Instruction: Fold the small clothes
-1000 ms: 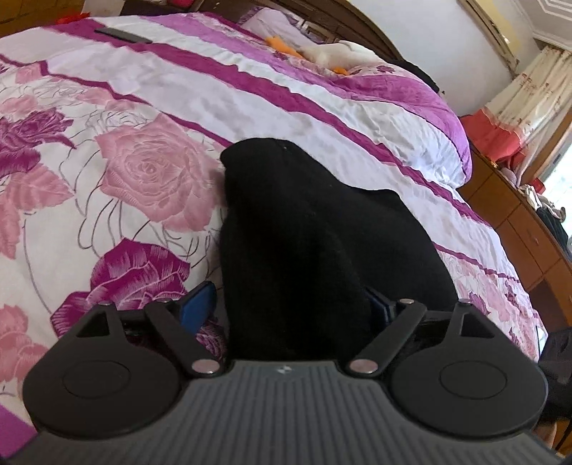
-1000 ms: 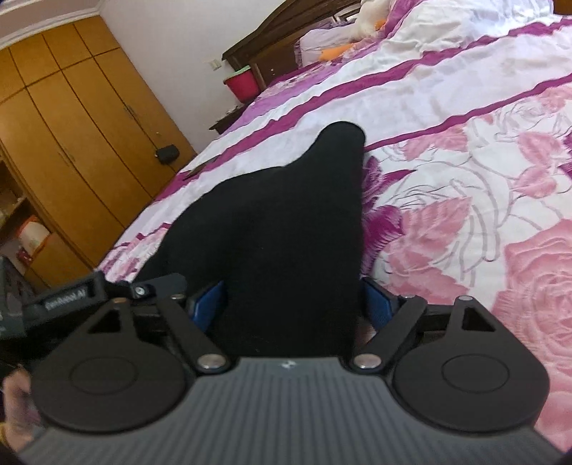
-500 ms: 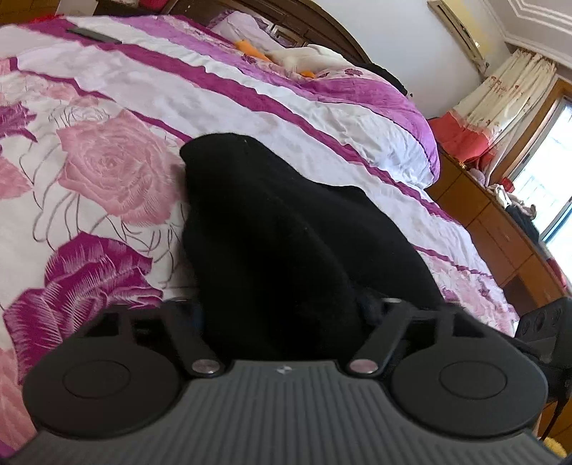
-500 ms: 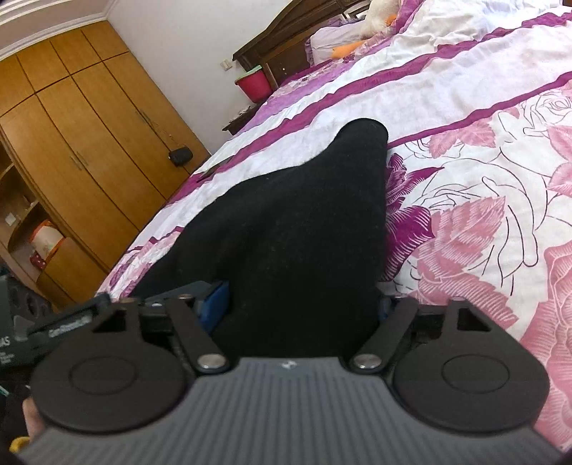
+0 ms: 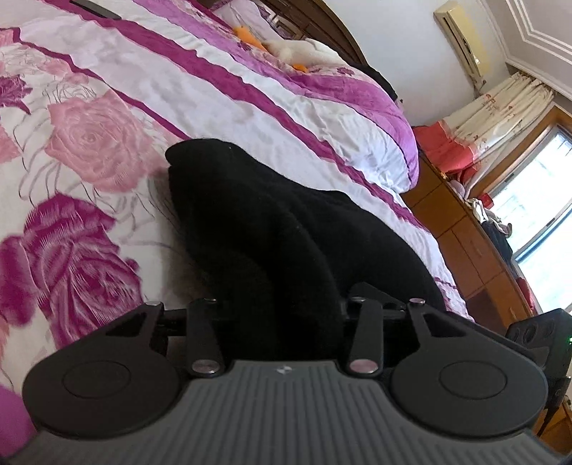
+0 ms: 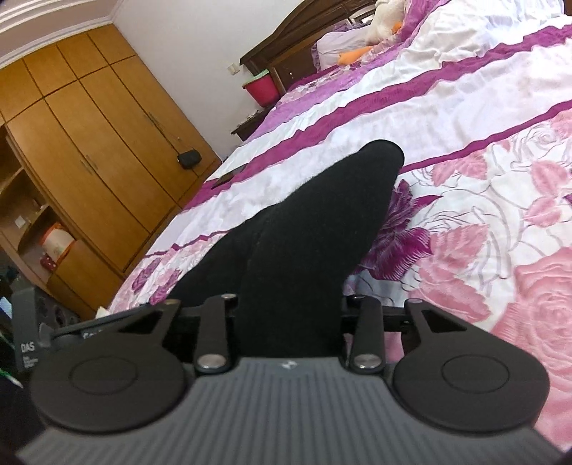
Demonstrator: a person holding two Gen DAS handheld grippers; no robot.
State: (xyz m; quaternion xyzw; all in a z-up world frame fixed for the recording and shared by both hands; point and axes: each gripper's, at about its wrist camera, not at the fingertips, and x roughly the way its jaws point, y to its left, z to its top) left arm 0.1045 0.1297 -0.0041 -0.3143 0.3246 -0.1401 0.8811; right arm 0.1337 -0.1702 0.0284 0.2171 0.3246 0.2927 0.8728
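A small black knitted garment [image 5: 250, 229] lies on the rose-patterned bedspread [image 5: 89, 143] and runs from a far rounded end back into both grippers. My left gripper [image 5: 282, 318] is shut on its near edge, which is bunched between the jaws and hides the fingertips. In the right wrist view the same black garment [image 6: 321, 221] rises from the bedspread [image 6: 500, 214] into my right gripper [image 6: 286, 322], which is shut on its near edge. The cloth hangs lifted and folded along its length between the two grippers.
A white and orange soft toy [image 5: 304, 53] lies by the wooden headboard. A dark flat object [image 5: 94, 9] lies at the far side of the bed. A wooden wardrobe [image 6: 89, 161] and a pink bucket [image 6: 262, 87] stand beyond the bed's edge. A wooden dresser [image 5: 475, 250] stands under the window.
Both grippers have closed tighter on the black garment; the blue finger pads no longer show. Both have lifted and tilted, pulling the near edge up off the bedspread.
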